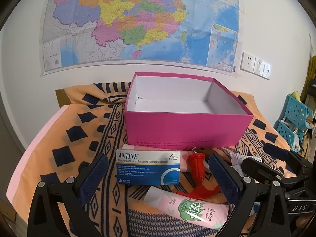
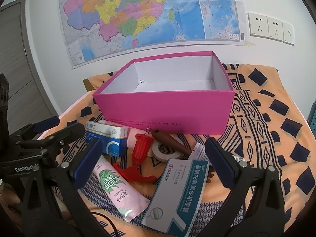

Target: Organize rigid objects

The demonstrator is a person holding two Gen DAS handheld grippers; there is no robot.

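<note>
The teal pill box [image 2: 175,195] lies by my wide-open, empty right tool [image 2: 154,169]; it looks light and stiff, so I would pinch its long sides.

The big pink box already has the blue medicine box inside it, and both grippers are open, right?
Not quite. The pink box is empty; both wrist views show only its white inside. The blue medicine box lies on the cloth in front of it. Both the left gripper and right gripper are open.
</note>
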